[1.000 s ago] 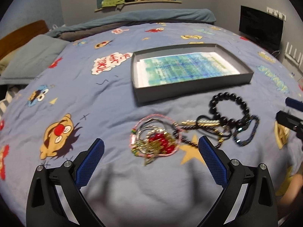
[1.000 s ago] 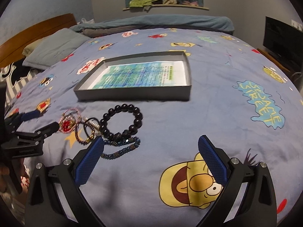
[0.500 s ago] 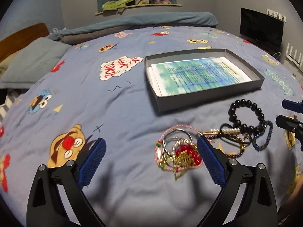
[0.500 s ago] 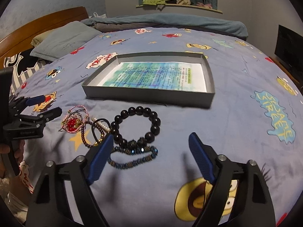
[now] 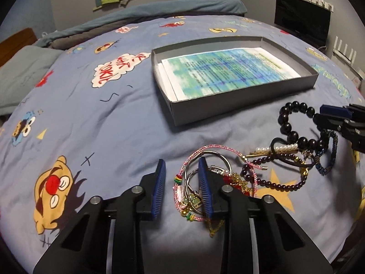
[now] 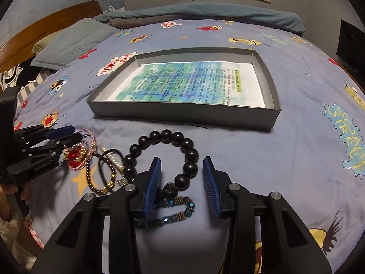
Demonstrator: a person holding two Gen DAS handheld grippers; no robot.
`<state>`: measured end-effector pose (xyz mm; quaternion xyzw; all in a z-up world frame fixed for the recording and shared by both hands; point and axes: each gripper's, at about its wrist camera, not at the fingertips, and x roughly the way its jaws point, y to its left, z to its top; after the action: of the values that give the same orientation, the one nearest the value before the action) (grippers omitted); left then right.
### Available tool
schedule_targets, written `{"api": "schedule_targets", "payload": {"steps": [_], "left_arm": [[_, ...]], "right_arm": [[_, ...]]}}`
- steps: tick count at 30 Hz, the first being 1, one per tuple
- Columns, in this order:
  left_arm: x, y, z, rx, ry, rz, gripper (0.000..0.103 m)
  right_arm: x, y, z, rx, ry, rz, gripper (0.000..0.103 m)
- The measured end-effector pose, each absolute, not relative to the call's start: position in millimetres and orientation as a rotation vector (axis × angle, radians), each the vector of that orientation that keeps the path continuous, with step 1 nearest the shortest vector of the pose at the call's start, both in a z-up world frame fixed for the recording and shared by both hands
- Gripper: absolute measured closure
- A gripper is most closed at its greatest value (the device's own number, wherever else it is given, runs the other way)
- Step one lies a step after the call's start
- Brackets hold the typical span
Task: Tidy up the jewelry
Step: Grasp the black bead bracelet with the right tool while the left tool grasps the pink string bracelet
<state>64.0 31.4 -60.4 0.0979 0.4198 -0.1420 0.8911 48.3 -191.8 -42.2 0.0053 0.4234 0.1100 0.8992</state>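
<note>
A tangle of jewelry lies on the blue cartoon bedspread in front of a shallow grey box (image 5: 239,105) (image 6: 182,118) lined with printed paper. My left gripper (image 5: 182,182) is closing. The left edge of a pink cord bracelet (image 5: 219,147) and silver bangles (image 5: 214,153) sit between its blue pads, and the pads do not pinch them. My right gripper (image 6: 182,180) is closing too, astride the near beads of a black bead bracelet (image 6: 168,134) (image 5: 287,127), with a gap on each side. A blue beaded bracelet (image 6: 180,214) lies just under it.
A dark purple bead bracelet (image 5: 280,185), a pearl clip (image 5: 280,147) and a gold chain lie between the two clusters. Each gripper shows in the other's view: the right gripper (image 5: 328,118) and the left gripper (image 6: 66,134). A grey pillow (image 6: 75,41) and wooden headboard are far left, and a dark screen (image 5: 301,18) is far right.
Both grippers have come forward and down onto the jewelry. Their jaws have narrowed from wide open, the left around the pink cord and bangles, the right around the black beads.
</note>
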Motion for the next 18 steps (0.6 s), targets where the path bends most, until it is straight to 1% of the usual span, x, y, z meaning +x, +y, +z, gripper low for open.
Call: {"api": "schedule_targets", "payload": {"steps": [1, 6, 7, 9, 10, 12, 18], "left_arm": [[64.5, 31.7, -60.7, 0.202, 0.873, -0.299, 0.077], [64.8, 33.4, -60.5, 0.185, 0.885, -0.340, 0.091], [64.5, 33.0, -60.4, 0.187, 0.884, -0.342, 0.092], [63.6, 32.7, -59.0, 0.197, 0.877, -0.337, 0.096], [62.9, 33.3, -57.4, 0.190, 0.872, -0.341, 0.096], [61.8, 33.4, -54.4, 0.187, 0.861, -0.340, 0.097], [51.8, 34.3, -32.4, 0.176, 0.799, -0.353, 0.097]], "right_arm": [[51.0, -192.1, -44.3, 0.013, 0.883, 0.224, 0.064], [60.8, -196.4, -51.8, 0.065, 0.915, 0.237, 0.064], [62.8, -197.6, -53.1, 0.077, 0.919, 0.237, 0.064], [65.5, -198.4, -54.2, 0.084, 0.920, 0.232, 0.070], [66.4, -198.6, -54.3, 0.087, 0.919, 0.230, 0.073], [67.5, -201.2, -54.2, 0.108, 0.920, 0.226, 0.088], [61.9, -202.4, -46.4, 0.117, 0.874, 0.229, 0.088]]}}
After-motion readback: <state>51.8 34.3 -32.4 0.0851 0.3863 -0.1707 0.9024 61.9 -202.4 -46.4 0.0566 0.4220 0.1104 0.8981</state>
